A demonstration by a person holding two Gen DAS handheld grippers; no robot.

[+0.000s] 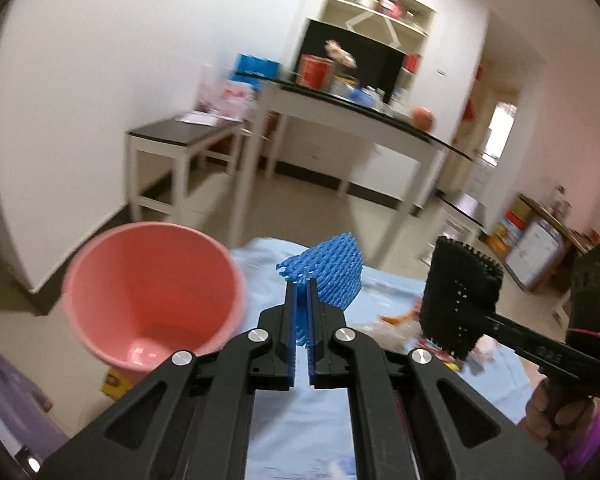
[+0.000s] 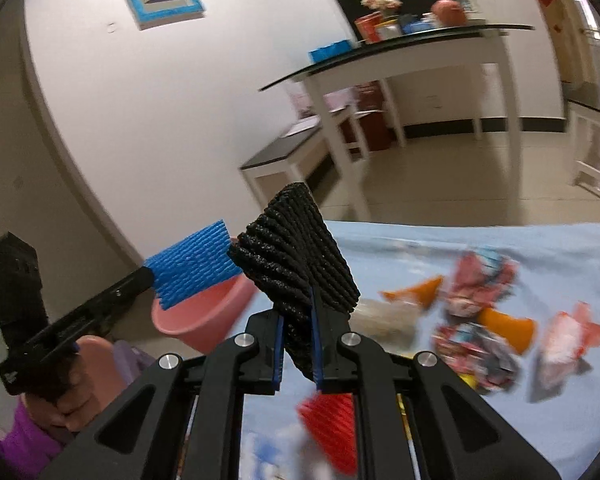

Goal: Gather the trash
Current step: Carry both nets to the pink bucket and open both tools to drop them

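My left gripper [image 1: 302,292] is shut on a blue foam net sleeve [image 1: 332,272], held in the air just right of the pink bin [image 1: 151,292]. My right gripper [image 2: 297,312] is shut on a black foam net sleeve [image 2: 295,256], held above the table's left part. The right wrist view shows the blue sleeve [image 2: 191,268] over the pink bin's rim [image 2: 203,320]. The left wrist view shows the black sleeve [image 1: 460,296] to the right. Several crumpled wrappers [image 2: 476,340] and orange scraps [image 2: 416,292] lie on the light blue tablecloth [image 2: 540,248]. A red net sleeve [image 2: 332,420] lies under my right gripper.
The pink bin stands beside the table's left edge, on the floor side. White tables with dark tops [image 1: 364,120] stand across the tiled floor. A low side table [image 1: 179,136] stands by the wall. Boxes [image 1: 532,236] sit at the far right.
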